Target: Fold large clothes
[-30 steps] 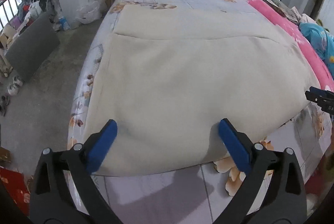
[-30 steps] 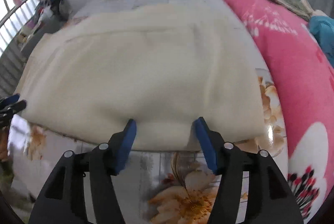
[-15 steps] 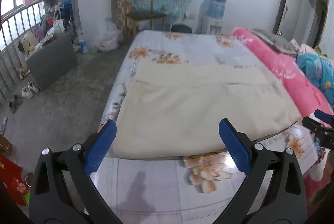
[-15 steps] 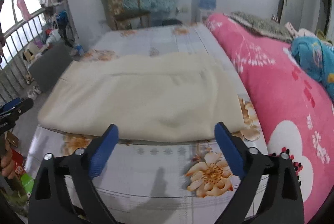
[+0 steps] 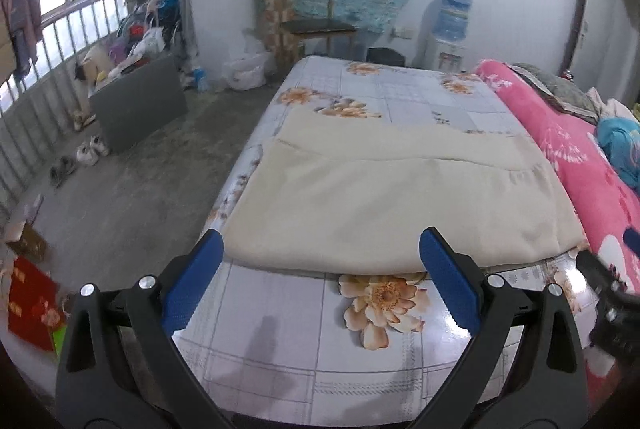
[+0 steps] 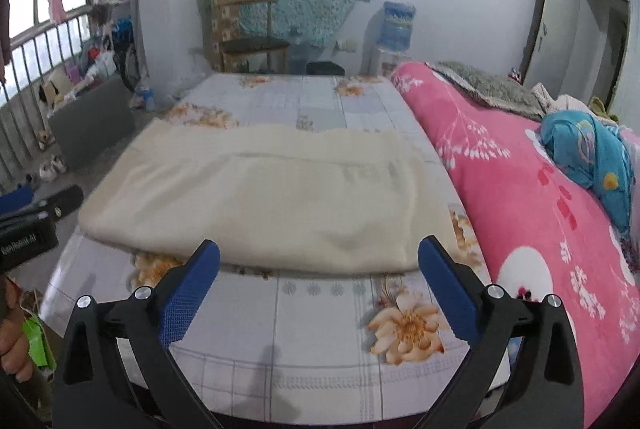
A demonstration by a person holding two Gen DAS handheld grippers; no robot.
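Observation:
A large cream cloth [image 5: 380, 205] lies folded across the floral bed sheet [image 5: 400, 97], its near folded edge facing both grippers. My left gripper [image 5: 320, 241] hovers above and short of that edge, open, with nothing between its blue pads. In the right wrist view the same cloth [image 6: 272, 197] lies flat on the sheet [image 6: 320, 309]. My right gripper [image 6: 319, 247] is held back from the edge too; its jaws are opening wide and hold nothing. The left gripper's body [image 6: 36, 213] shows at the left edge of that view, with a hand [image 6: 12, 341] below it.
A pink flowered quilt [image 6: 520, 189] and a blue bundle [image 6: 588, 153] fill the bed's right side. Beyond the bed stand a wooden chair [image 5: 316, 25] and a water dispenser [image 5: 450, 29]. A grey board [image 5: 138, 101], shoes and clutter sit on the floor at left.
Both grippers have drawn back and upward from the cloth's near edge, so more of the bed and room shows. The right jaws have spread from narrow to wide. The cloth stays flat.

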